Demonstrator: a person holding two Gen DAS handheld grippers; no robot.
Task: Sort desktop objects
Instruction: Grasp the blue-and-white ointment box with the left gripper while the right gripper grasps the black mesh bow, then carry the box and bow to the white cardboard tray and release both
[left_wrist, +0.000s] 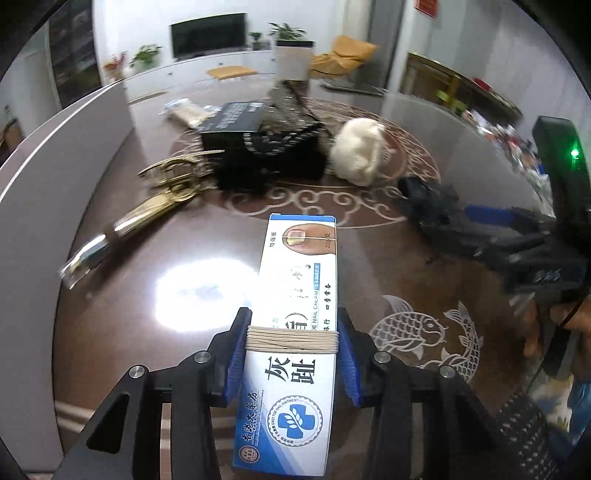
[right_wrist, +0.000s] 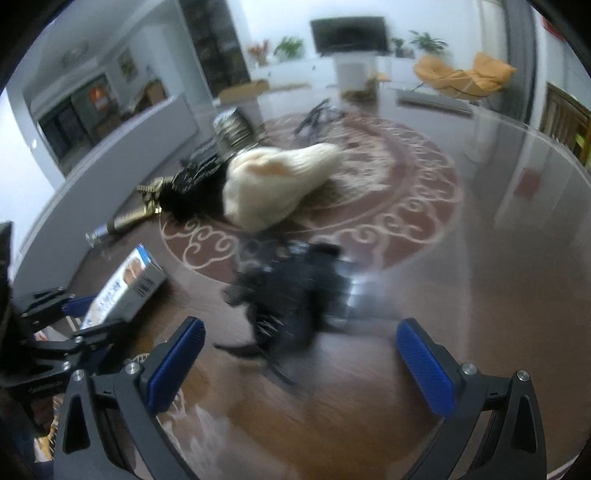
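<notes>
The left wrist view is showing the printed top of the long white and blue cardboard box (left_wrist: 295, 332), while the right wrist view is showing only its barcode end at 9 o'clock. The left gripper (left_wrist: 293, 354) is reaching forward over the dark brown patterned table (left_wrist: 207, 236), its blue pads clamping the box. "NAIL CREAM" and "20g" are readable. The right gripper (right_wrist: 301, 363) is hanging with fingers wide apart over a blurred black spiky object (right_wrist: 291, 295).
</notes>
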